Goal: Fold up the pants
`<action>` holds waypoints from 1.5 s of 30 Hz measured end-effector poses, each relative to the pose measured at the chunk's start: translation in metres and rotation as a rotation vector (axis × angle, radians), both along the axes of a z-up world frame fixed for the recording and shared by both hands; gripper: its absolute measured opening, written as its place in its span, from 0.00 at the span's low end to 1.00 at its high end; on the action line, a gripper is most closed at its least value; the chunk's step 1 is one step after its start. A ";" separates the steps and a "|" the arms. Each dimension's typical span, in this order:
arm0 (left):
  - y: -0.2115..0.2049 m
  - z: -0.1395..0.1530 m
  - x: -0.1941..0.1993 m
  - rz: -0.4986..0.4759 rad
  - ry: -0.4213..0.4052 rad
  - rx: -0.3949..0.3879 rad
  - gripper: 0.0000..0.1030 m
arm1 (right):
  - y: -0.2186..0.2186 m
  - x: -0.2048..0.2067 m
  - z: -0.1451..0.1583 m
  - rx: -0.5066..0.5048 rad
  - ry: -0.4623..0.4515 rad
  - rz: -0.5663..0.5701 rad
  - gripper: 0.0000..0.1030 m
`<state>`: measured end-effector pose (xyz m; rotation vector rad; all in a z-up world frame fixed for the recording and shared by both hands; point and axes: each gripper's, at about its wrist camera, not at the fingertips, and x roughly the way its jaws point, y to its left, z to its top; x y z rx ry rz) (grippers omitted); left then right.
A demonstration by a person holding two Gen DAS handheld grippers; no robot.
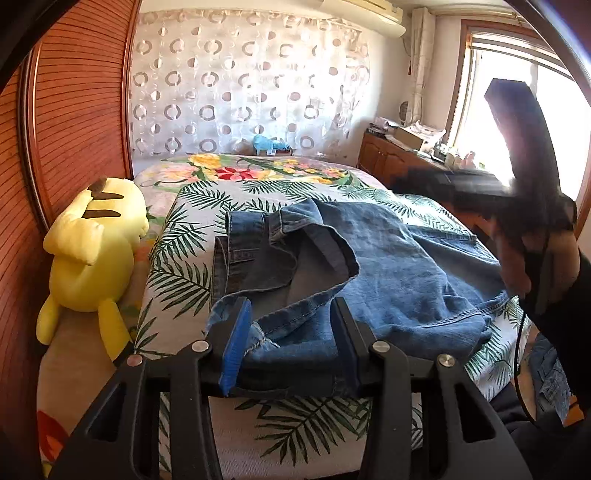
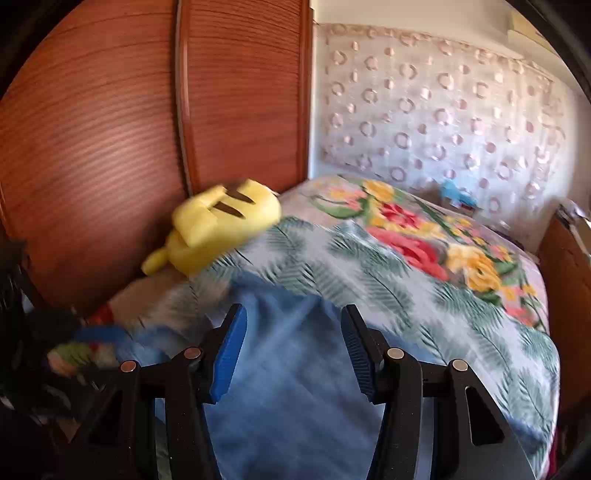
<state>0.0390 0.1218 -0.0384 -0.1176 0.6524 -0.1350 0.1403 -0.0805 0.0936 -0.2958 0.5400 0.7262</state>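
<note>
While both fingers (image 1: 236, 347) gape, jeans (image 1: 369, 266) lie between them.

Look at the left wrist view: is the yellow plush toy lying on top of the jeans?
No, the plush toy lies beside the wardrobe, apart from the jeans.

I'm in a bedroom at home. A bed (image 1: 192, 206) fills the room, spread with a palm-leaf and flower print cover. A yellow plush toy (image 1: 92, 258) lies along its edge against a reddish wooden slatted wardrobe (image 1: 74, 110). A sheer curtain with ring patterns (image 1: 240, 85) hangs behind the bed, with a small blue plush (image 1: 267, 144) at its foot. A low wooden cabinet (image 1: 384, 155) cluttered with boxes stands under a bright window (image 1: 509, 110), and an air conditioner (image 1: 365, 14) is mounted high on the wall.
</note>
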 end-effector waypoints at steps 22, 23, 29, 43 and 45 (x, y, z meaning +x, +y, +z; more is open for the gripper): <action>-0.006 -0.034 -0.001 -0.001 0.089 0.056 0.07 | -0.064 0.008 -0.096 -0.002 0.147 -0.178 0.53; -0.005 -0.027 -0.007 0.016 0.066 0.055 0.06 | -0.067 0.006 -0.097 0.011 0.149 -0.181 0.53; 0.016 -0.016 -0.027 0.072 0.056 0.048 0.06 | -0.086 0.004 -0.099 0.029 0.161 -0.214 0.53; 0.013 0.010 0.014 0.069 0.030 0.003 0.37 | -0.078 0.000 -0.100 -0.005 0.167 -0.231 0.53; 0.011 0.012 0.027 0.062 0.033 0.010 0.37 | -0.078 0.000 -0.101 -0.009 0.161 -0.233 0.53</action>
